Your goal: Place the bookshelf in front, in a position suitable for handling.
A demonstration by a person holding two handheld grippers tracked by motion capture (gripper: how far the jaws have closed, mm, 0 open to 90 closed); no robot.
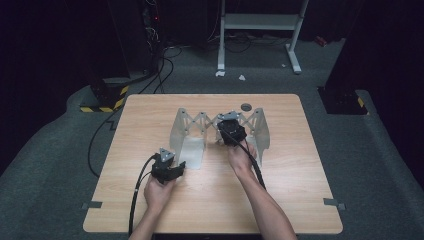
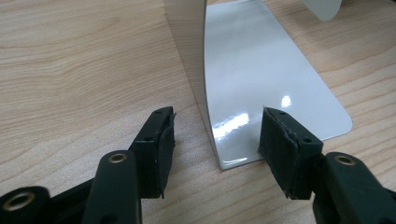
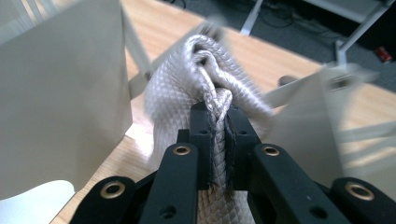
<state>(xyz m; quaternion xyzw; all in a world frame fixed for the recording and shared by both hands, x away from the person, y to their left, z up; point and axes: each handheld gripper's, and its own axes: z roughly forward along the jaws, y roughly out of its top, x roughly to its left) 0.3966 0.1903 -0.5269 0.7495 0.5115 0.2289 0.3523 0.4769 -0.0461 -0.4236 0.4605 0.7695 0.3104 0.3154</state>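
Nearest the person, the left tongs (image 1: 176, 165) sit low over the wooden surface (image 1: 280, 200), jaws apart and clamped on nothing. In the left gripper view their black pads (image 2: 164, 142) stand either side of the near corner of a white metal rack (image 2: 261, 88): the upright side panel rises from just between the jaws, and the flat glossy foot plate runs away from the right-hand pad. The pads do not press on the metal; bare wood shows beside the left one.

Farther on, the right tongs (image 1: 227, 131) hang between the rack's two side panels, held from behind by the right hand (image 1: 241, 156). In the right gripper view the jaws are pinched together on a fold of pale woven cloth (image 3: 205, 88); the cloth bunches into a knot-like gather just beyond the tips and drops away below them. A white panel stands close on the left, another, blurred, on the right.

Beyond the rack, a small dark round disc (image 1: 245, 106) lies near the surface's far edge.
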